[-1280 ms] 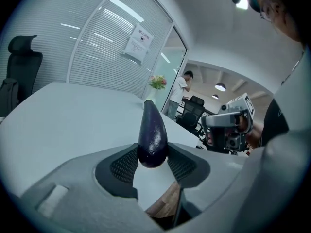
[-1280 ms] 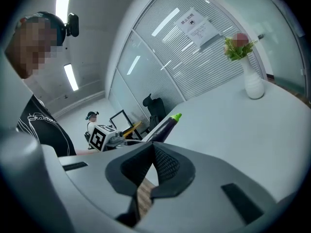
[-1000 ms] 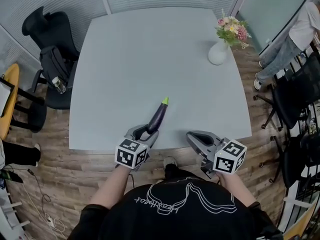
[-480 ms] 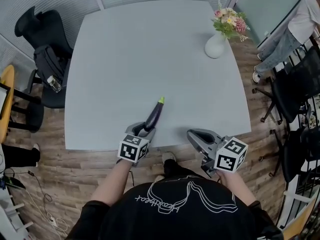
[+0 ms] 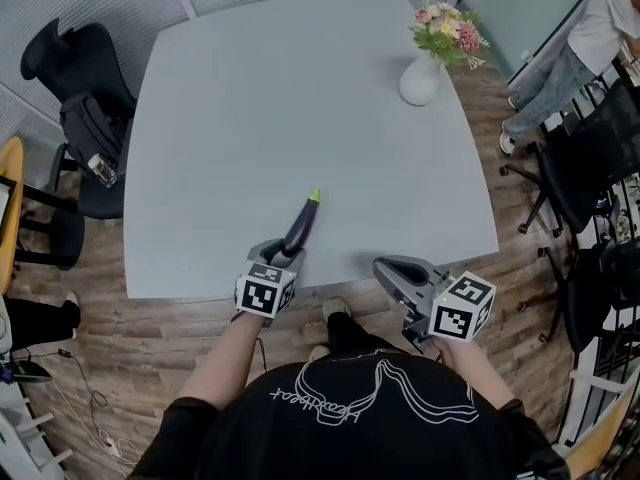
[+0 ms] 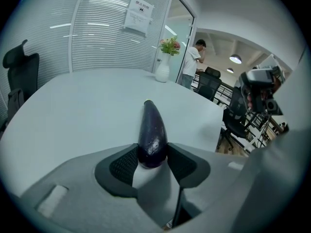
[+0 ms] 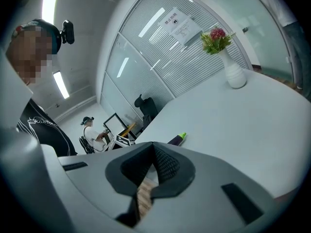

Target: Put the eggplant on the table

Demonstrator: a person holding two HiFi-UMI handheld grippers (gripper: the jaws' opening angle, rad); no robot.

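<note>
eggplant (image 5: 300, 230) at table (image 5: 250, 88) front, vase (image 5: 419, 80) far right

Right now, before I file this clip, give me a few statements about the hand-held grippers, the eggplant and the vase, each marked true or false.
1. The left hand-held gripper is shut on the eggplant. True.
2. The jaws clamp the eggplant's green stem. False: they clamp the blunt purple end, and the green stem points away over the table.
3. The right hand-held gripper holds nothing. True: its jaws are together and empty.
4. The vase of flowers stands at the table's near left corner. False: it stands near the far right corner.
</note>
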